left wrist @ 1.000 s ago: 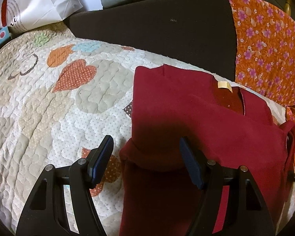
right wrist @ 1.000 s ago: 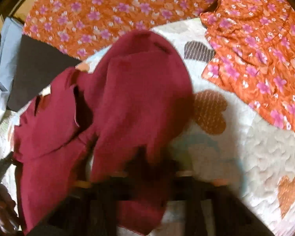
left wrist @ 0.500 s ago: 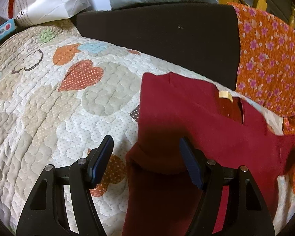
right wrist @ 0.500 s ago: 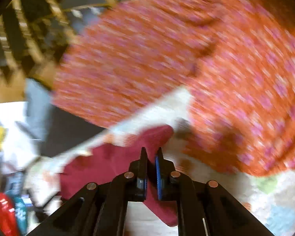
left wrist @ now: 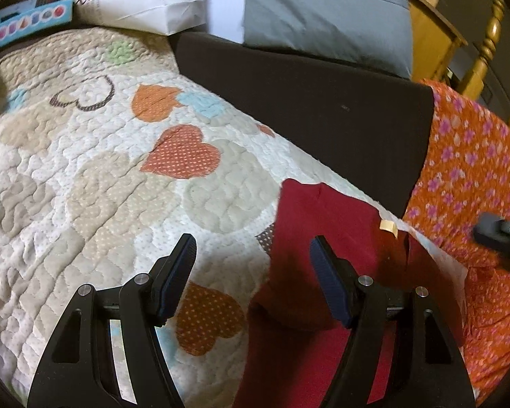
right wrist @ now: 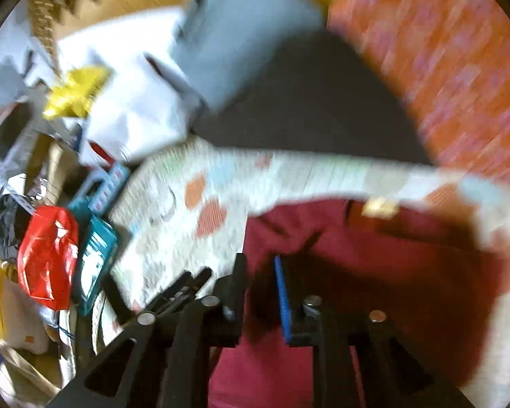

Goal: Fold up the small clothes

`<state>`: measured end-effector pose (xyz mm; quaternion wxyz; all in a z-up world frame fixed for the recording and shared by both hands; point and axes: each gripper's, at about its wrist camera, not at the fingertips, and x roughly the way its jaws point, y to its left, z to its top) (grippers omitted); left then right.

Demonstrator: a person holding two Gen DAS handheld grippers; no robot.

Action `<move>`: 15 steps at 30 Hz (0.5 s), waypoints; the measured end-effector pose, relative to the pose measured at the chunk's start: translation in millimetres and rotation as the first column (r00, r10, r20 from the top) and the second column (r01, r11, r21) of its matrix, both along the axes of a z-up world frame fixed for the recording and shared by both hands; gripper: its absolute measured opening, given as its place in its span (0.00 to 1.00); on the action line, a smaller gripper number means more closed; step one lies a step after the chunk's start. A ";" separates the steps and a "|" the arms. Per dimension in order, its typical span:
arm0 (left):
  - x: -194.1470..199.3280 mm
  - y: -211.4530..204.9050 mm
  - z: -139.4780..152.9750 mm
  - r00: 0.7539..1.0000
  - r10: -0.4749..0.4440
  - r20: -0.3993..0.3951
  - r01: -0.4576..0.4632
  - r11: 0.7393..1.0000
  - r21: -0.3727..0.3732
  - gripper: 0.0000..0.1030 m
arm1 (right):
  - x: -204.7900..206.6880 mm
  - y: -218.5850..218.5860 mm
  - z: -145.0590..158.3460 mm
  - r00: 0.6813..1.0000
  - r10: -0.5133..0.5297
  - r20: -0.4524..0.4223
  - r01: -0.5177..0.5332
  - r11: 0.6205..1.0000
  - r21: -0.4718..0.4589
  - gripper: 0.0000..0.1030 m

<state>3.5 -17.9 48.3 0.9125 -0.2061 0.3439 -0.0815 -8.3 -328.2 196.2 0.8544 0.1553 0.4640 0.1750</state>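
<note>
Your left gripper (left wrist: 251, 265) hovers with jaws spread wide, empty, over the dark red garment (left wrist: 326, 238) lying on the heart-patterned quilt (left wrist: 102, 176). Your right gripper (right wrist: 260, 292) (view blurred) has jaws just opening, slightly parted, nothing between them, above the garment.

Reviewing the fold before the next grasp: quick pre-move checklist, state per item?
1. Left gripper open, nothing between its fingers: ok.
2. Right gripper free of cloth: ok; its jaws have just been opening, a gap shows and nothing sits in it.
3. Red garment lying on the quilt: ok.
4. Fold flat and even: cannot tell, right wrist view is blurred.
5. Neck label visible: ok.
6. Orange floral cloth clear of the garment: cannot tell.
</note>
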 end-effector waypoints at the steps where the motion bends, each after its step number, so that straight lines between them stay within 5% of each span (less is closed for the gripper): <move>1: 0.4 2.1 -1.0 1.000 0.002 -0.005 -0.002 1.000 -0.012 0.68 | 6.5 3.8 -10.4 1.000 -0.018 -0.011 0.018 1.000 0.013 0.16; 4: 1.6 4.4 -0.7 1.000 -0.015 -0.003 0.015 0.998 -0.060 0.68 | -7.7 -3.5 -13.6 0.999 -0.032 0.039 0.031 0.999 0.040 0.26; 10: -2.2 -12.1 3.2 0.996 -0.093 0.014 0.093 0.995 -0.028 0.68 | -84.5 -61.1 -16.8 0.983 -0.159 0.093 0.174 0.966 -0.190 0.33; 15: 8.3 -33.3 -12.0 0.990 -0.122 -0.066 0.125 0.991 0.044 0.68 | -124.0 -110.4 -58.8 0.949 -0.313 0.047 0.314 0.949 -0.018 0.34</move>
